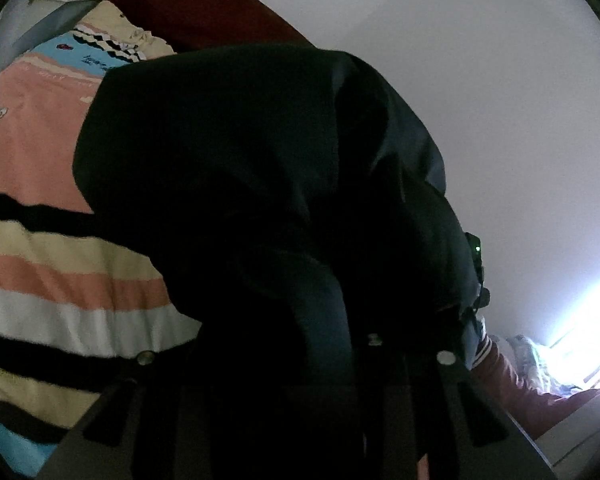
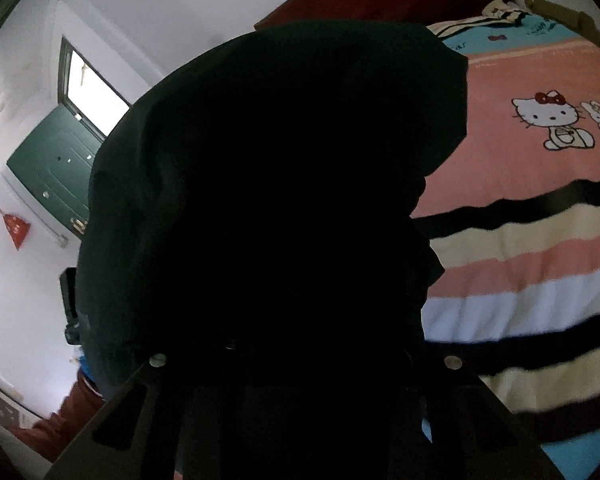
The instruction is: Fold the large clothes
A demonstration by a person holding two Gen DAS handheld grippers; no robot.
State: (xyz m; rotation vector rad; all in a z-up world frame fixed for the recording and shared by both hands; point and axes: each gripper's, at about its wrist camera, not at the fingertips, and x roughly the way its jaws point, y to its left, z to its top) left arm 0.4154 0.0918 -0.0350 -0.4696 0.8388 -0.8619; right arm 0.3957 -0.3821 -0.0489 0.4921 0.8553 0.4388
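A dark garment hangs bunched lengthwise over the striped bedspread, hiding both grippers' jaws, so their state cannot be told.

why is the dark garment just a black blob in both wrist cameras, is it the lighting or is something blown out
Left wrist view: the dark garment is backlit, and the window glare at lower right is blown out. Right wrist view: the garment is underexposed to near black against the bright wall and lit door window; the striped bedcover is slightly blurred; fisheye bends both views.

Bedroom: cartoon bedspread, door
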